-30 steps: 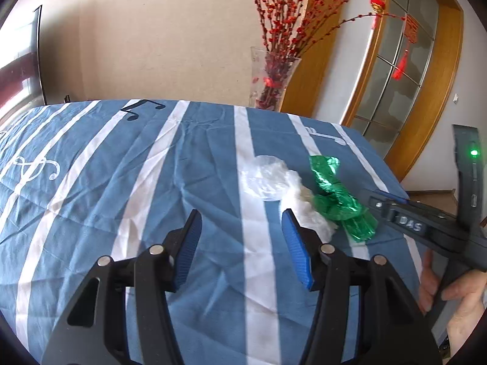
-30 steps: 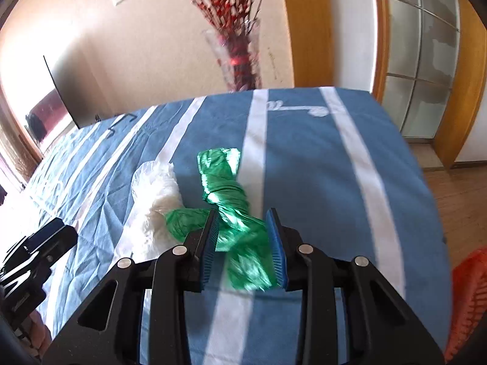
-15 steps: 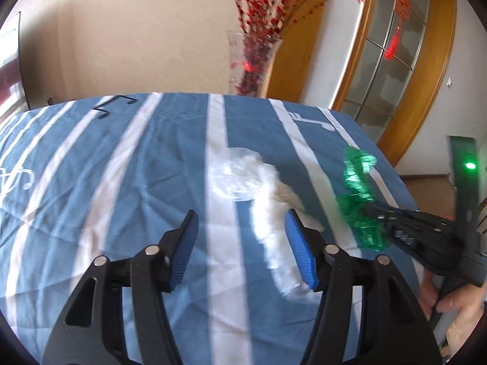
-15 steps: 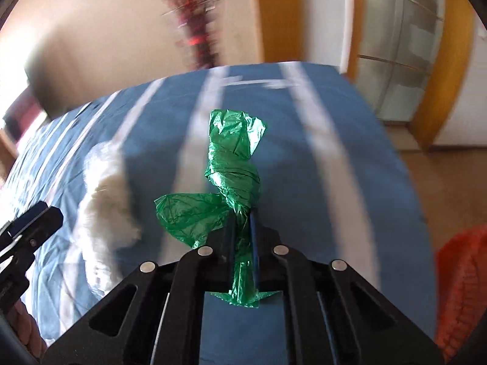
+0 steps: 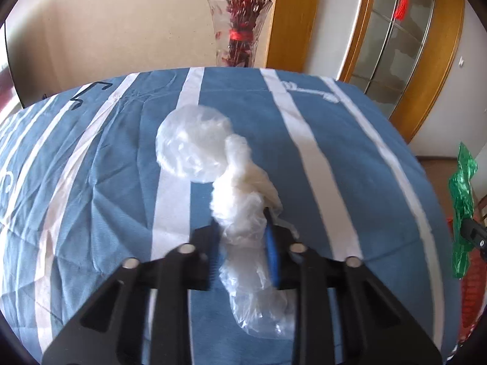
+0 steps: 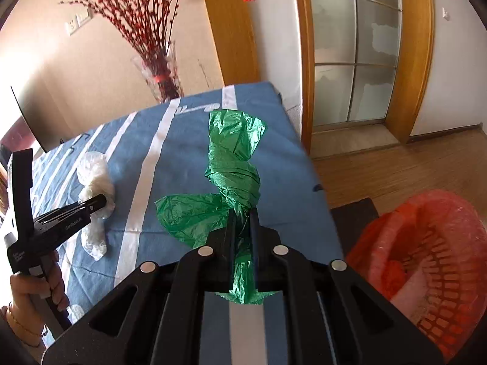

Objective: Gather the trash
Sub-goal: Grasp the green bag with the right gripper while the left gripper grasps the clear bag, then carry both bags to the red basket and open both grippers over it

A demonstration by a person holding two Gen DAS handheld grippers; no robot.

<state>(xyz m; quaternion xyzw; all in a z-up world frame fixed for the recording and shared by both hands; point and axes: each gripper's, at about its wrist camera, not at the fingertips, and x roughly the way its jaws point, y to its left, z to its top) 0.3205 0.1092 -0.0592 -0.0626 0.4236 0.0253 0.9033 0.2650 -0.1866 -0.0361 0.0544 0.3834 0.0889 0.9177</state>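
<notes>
My left gripper (image 5: 243, 231) is shut on a crumpled white plastic bag (image 5: 240, 203) that lies on the blue striped table (image 5: 334, 140). A clear plastic ball (image 5: 191, 143) touches the bag's far end. My right gripper (image 6: 242, 213) is shut on a twisted green plastic bag (image 6: 234, 167) and holds it above the table's right edge. The green bag also shows at the right edge of the left wrist view (image 5: 461, 200). The left gripper and white bag show in the right wrist view (image 6: 96, 182).
A red mesh trash basket (image 6: 426, 258) lined with a red bag stands on the wooden floor right of the table. A glass vase (image 5: 239, 30) with red branches stands behind the table. A wood-framed glass door (image 6: 356, 60) is beyond.
My left gripper moved forward and shut on the white bag. My right gripper lifted the green bag and carried it right, toward the red basket.
</notes>
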